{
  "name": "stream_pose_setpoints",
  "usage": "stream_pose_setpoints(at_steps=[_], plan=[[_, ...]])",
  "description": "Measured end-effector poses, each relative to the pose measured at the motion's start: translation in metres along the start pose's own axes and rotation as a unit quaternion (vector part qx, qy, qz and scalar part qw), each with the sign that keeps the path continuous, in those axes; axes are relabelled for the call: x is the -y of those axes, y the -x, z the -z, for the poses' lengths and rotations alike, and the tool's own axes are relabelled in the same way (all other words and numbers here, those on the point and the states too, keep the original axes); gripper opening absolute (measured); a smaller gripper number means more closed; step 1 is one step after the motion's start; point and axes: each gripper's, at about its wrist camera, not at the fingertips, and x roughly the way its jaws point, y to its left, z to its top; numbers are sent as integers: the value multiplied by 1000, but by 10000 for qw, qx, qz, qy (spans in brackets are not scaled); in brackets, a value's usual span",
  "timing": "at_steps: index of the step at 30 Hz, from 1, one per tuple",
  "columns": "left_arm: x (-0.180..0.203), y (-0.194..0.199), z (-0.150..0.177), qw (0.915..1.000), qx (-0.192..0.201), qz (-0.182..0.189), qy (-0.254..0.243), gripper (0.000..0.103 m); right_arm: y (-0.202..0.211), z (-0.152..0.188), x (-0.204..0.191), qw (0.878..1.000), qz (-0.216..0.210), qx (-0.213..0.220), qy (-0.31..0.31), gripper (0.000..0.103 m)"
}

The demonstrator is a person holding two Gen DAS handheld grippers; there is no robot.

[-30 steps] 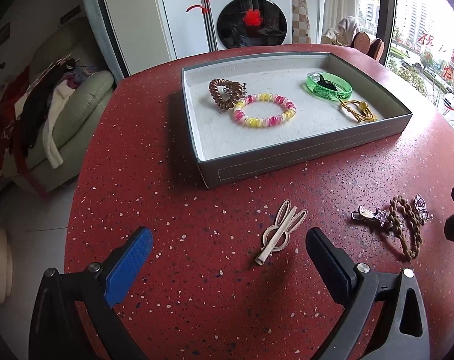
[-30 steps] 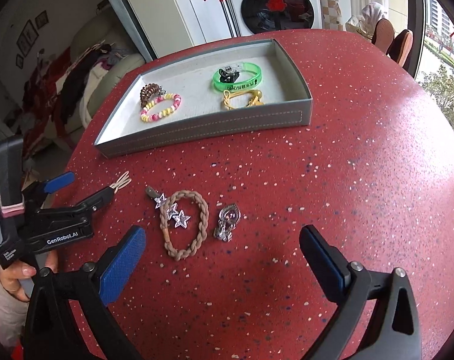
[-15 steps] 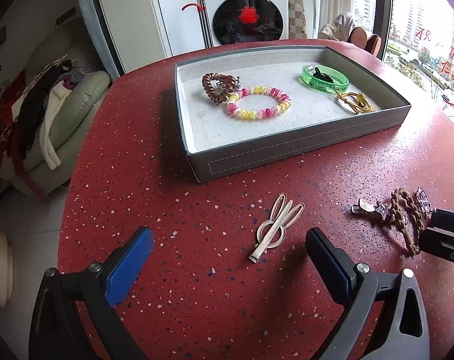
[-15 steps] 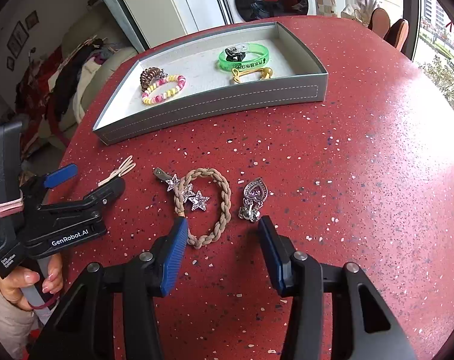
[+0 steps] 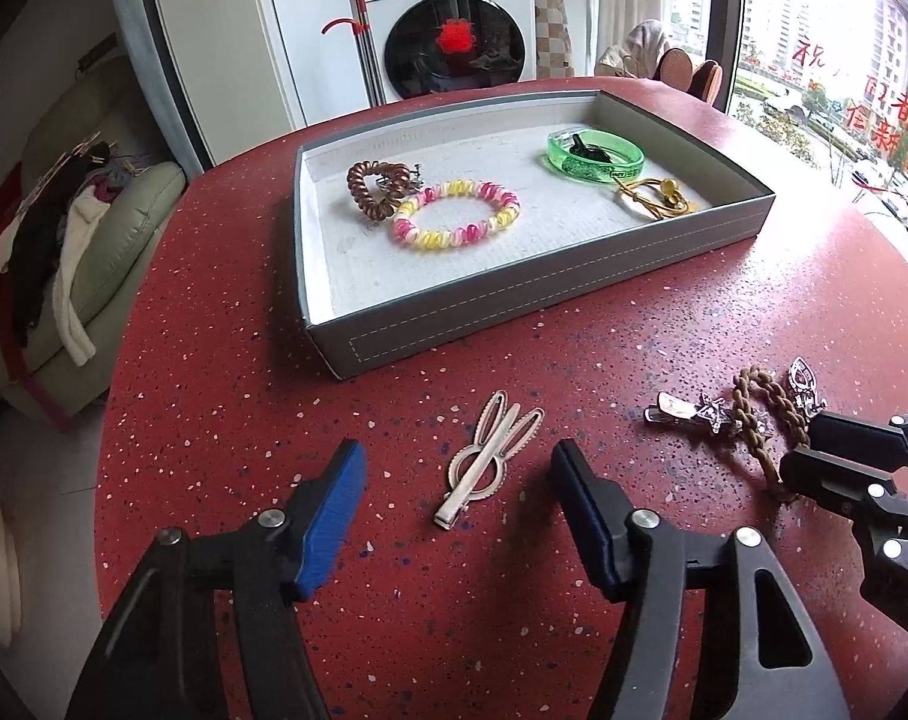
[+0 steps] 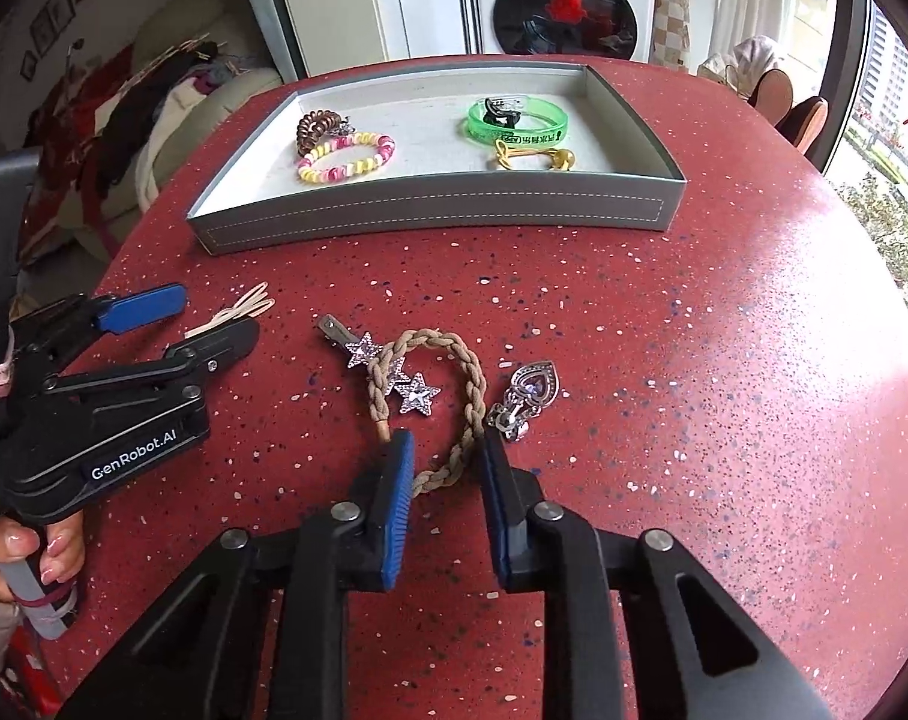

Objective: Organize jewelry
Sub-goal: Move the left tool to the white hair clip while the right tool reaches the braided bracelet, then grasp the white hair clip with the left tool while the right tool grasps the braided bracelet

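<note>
Blue-padded right gripper (image 6: 443, 450), jaws just closing, pinches the tan braided rope bracelet (image 6: 454, 396) on the red speckled table (image 6: 694, 390), near the grey tray (image 6: 441, 213). Beside it: star-studded clip (image 6: 387, 366), heart pendant (image 6: 529, 399). Left gripper (image 5: 457, 468), narrowing, stands apart around the cream hair clip (image 5: 490, 456).

Blk grippers (image 6: 443, 468), blue pads (image 6: 398, 507)

The tray (image 6: 435, 213) sits at the back of the worktop (image 6: 694, 390), four bracelets inside. Before it lie a clip (image 5: 490, 456) at left, the braided band (image 6: 447, 408) and pendant (image 6: 529, 399) at right.
</note>
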Motion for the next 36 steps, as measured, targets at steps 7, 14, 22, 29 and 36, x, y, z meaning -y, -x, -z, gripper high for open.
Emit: stream_pose_setpoints(at_steps=[7, 14, 22, 29, 36], plan=[[8, 4, 1, 9995, -49, 293, -124, 36, 3, 4, 6, 9997, -204, 35, -137, 7], [-2, 13, 6, 9988, 13, 463, 147, 36, 19, 2, 12, 9990, -338, 247, -177, 7], [-13, 28, 5, 9978, 133, 505, 419, 36, 34, -7, 17, 9972, -545, 445, -248, 7], [-17, 41, -5, 9966, 278, 518, 581, 36, 42, -19, 24, 9952, -723, 570, -320, 7], [-16, 45, -17, 9964, 357, 480, 596, 36, 44, -34, 35, 9939, -800, 641, -410, 7]])
